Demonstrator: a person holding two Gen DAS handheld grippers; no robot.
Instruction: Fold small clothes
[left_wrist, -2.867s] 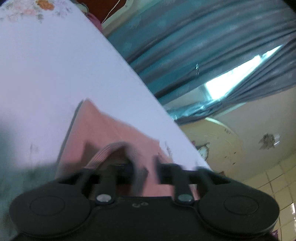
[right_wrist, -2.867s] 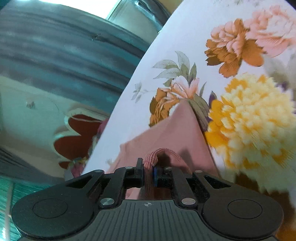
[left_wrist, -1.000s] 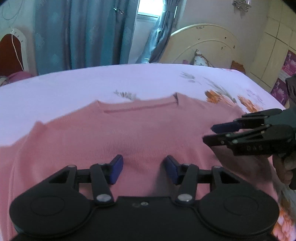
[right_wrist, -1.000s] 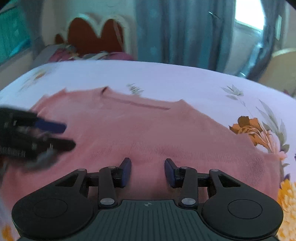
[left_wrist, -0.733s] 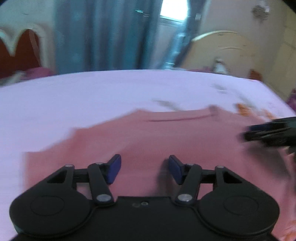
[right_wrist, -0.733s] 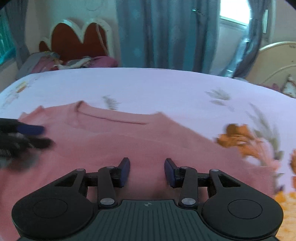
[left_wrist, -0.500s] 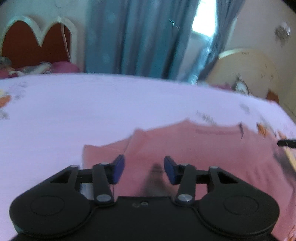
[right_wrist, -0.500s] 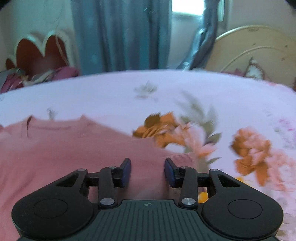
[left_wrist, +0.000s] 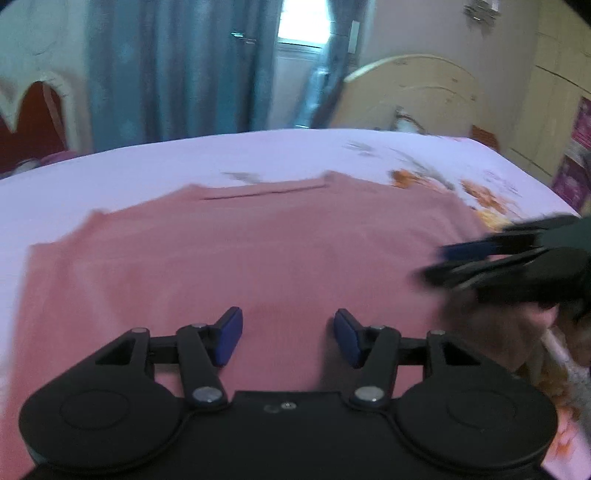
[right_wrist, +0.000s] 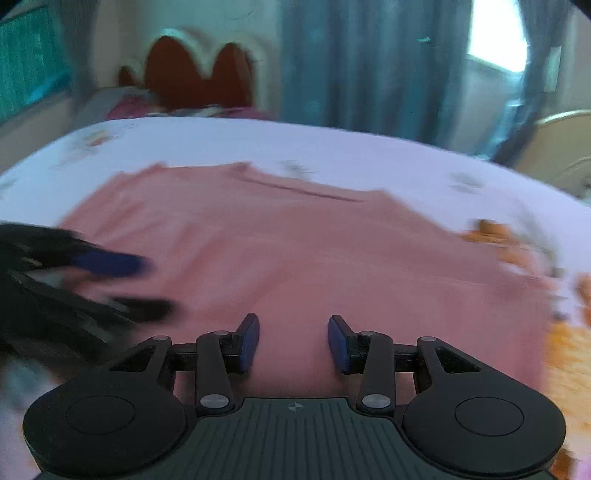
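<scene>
A: Status, left to right?

B: Pink knit sweater (left_wrist: 258, 251) lies flat on the white floral bedsheet (left_wrist: 110, 173), neckline toward the far edge. Left black two-finger gripper (left_wrist: 287, 339) hangs above its near hem, blue pads (left_wrist: 229, 334) spread wide, nothing between them.

A: Right side?

B: Right black gripper (right_wrist: 293, 341) also above the near hem, jaws apart, empty. Motion blur in both views. Teal curtains (right_wrist: 354, 70) behind the bed.

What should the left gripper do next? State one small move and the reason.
Probably move the left gripper left to the sweater edge: its jaws are open and empty over the middle, and the sweater lies flat, unfolded, on the bed.
</scene>
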